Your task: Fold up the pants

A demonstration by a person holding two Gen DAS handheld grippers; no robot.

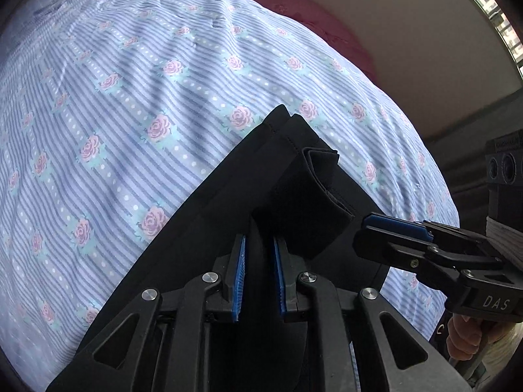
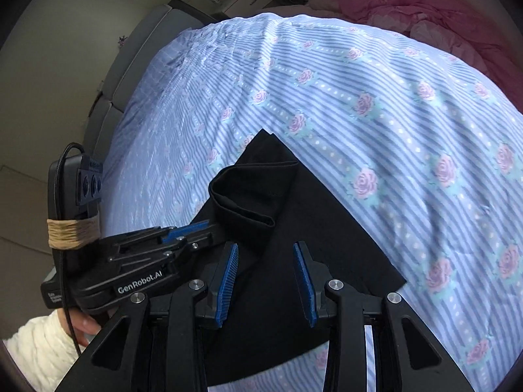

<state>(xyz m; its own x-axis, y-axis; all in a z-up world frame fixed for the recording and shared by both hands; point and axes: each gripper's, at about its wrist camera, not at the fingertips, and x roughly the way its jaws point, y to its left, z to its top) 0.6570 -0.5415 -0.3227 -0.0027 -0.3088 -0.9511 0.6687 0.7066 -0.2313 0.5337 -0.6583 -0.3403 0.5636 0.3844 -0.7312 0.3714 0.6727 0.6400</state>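
Black pants (image 1: pixel 228 202) lie partly folded on a blue striped rose-print bedsheet (image 1: pixel 130 98). A doubled cuff end (image 1: pixel 322 170) curls up on top of them. My left gripper (image 1: pixel 260 261) has its blue pads close together around a raised fold of the black fabric. In the right wrist view the left gripper (image 2: pixel 186 232) reaches in from the left onto the curled fold (image 2: pixel 242 202). My right gripper (image 2: pixel 264 277) hovers open over the pants (image 2: pixel 294 228), holding nothing. It shows at the right of the left wrist view (image 1: pixel 392 225).
A pink quilt (image 2: pixel 425 19) lies bunched at the far side of the bed. A grey headboard (image 2: pixel 130 75) and a beige wall are on the left. The sheet (image 2: pixel 392 130) stretches wide around the pants.
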